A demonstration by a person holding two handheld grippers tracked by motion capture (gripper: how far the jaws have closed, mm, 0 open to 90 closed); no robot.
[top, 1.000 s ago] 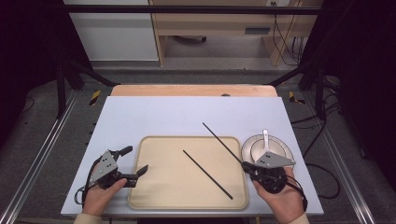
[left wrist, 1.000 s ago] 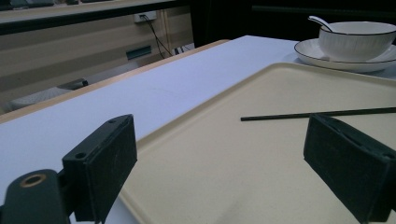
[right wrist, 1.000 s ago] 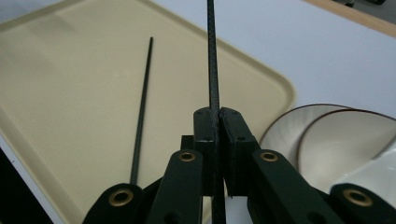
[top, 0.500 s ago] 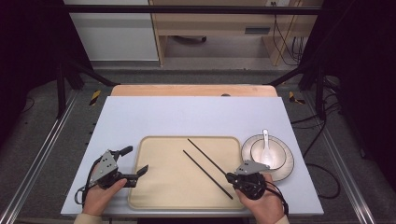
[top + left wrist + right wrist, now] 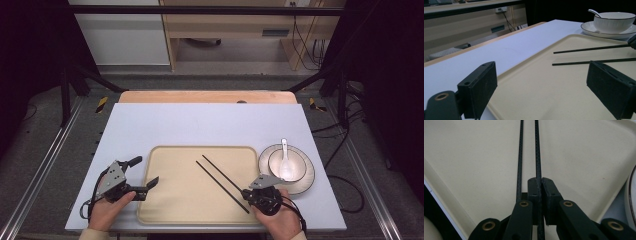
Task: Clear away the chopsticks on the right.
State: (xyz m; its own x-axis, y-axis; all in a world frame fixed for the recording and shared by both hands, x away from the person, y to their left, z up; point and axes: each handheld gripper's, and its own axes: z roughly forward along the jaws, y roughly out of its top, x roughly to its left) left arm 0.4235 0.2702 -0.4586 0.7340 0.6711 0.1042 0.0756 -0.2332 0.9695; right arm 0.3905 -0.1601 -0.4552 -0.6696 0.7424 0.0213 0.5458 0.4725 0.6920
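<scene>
Where the high view looks down on the table [image 5: 210, 120], one beige tray [image 5: 175, 210] is seen, and two black chopsticks [image 5: 220, 184] are laid on it side by side, slanting toward its near right corner. One white plate [image 5: 306, 183] stands just right of the tray, with one bowl [image 5: 296, 163] on it and one white spoon [image 5: 285, 162] in the bowl. The left gripper [image 5: 150, 186] is held at the tray's left edge, released. The right gripper [image 5: 246, 193] is set at the chopsticks' near ends.

From the left gripper view, both pads are seen well apart over the tray [image 5: 529, 90], with nothing between them; the two chopsticks [image 5: 594, 48], plate [image 5: 599, 31], bowl [image 5: 611, 22] and spoon [image 5: 594, 12] are seen beyond.

From the right gripper view, the right gripper [image 5: 541, 187] is clenched on the right-hand chopstick [image 5: 537, 150], while the other chopstick [image 5: 520, 157] is left free just beside it. No writing can be read anywhere.
</scene>
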